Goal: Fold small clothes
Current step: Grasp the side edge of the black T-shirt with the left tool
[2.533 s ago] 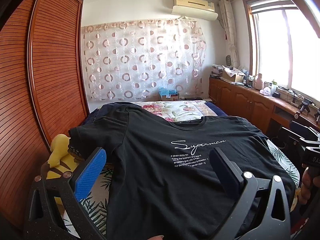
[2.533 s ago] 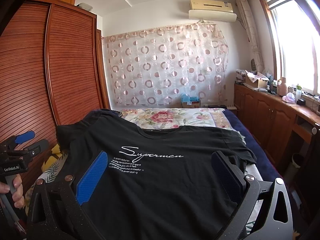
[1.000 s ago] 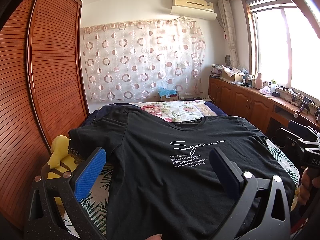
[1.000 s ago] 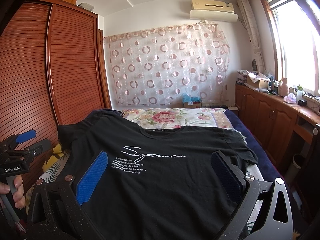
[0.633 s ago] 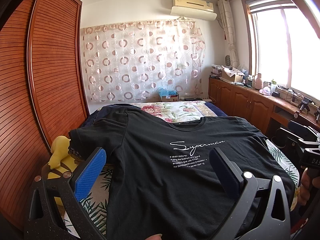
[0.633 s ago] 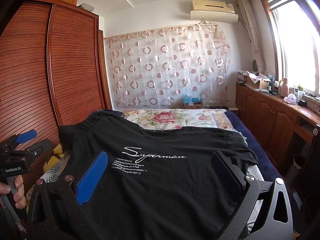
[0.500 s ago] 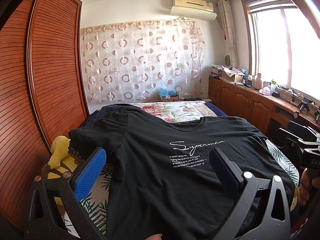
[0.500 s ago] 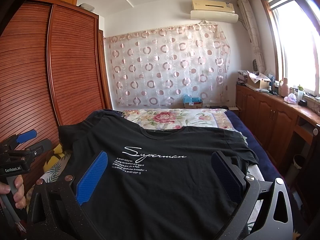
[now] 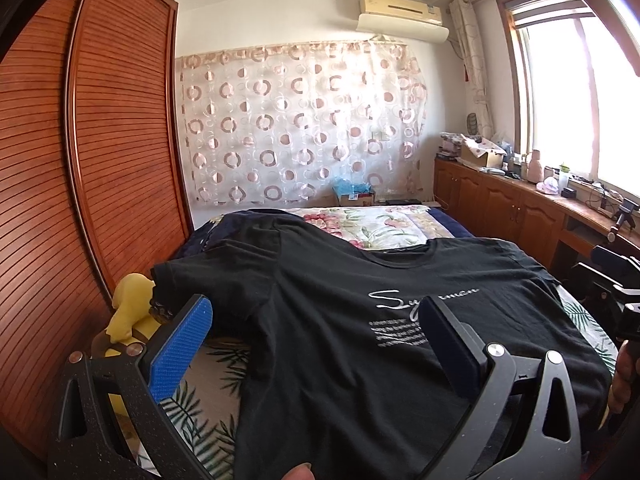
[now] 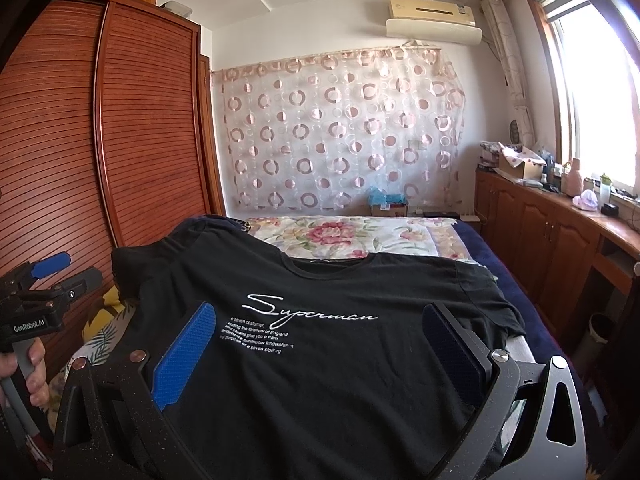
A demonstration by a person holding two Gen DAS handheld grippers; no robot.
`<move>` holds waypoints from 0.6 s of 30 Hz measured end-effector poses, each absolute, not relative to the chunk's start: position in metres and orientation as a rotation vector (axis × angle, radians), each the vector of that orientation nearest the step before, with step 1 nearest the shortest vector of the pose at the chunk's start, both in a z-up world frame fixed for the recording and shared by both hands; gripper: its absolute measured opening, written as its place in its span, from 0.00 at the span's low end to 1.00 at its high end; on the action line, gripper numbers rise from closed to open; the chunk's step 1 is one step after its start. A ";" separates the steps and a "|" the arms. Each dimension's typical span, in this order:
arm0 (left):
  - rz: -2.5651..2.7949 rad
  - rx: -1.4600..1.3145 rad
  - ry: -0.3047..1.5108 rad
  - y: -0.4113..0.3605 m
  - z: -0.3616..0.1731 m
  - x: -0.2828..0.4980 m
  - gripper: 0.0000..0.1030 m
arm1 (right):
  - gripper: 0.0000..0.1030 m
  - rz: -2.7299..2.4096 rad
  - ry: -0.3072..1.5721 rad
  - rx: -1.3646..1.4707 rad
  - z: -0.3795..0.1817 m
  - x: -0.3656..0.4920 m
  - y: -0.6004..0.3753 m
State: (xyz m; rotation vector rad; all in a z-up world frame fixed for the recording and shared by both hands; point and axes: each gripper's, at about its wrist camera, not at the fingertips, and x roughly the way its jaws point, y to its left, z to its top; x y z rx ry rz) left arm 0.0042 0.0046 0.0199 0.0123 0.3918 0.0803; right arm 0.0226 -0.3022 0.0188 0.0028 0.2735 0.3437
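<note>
Both grippers are held w/ jaws wide apart, nothing gripped: left gripper over the tee's left side, right gripper over the tee's middle. The tee is spread face-up on the bed, hem nearest, collar far, print readable.

Handling, as judged: thin soft cotton, light, limp, no stiffness; it'll sag and drag if lifted at one pt. Best taken at hem corners or sleeve/shoulder seams, both sides at once.

A sleeve is draped off the tee's left edge, bunched near a yellow toy, so a snag is possible there. Beyond the collar, floral bedding is seen. Left of the tee, a wardrobe stands close. Right of it, a cabinet w/ clutter. Behind, a curtain.
</note>
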 end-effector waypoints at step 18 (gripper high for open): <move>0.063 -0.076 0.543 0.131 -0.011 0.070 0.91 | 1.00 0.437 0.300 -0.067 -0.006 0.073 -0.265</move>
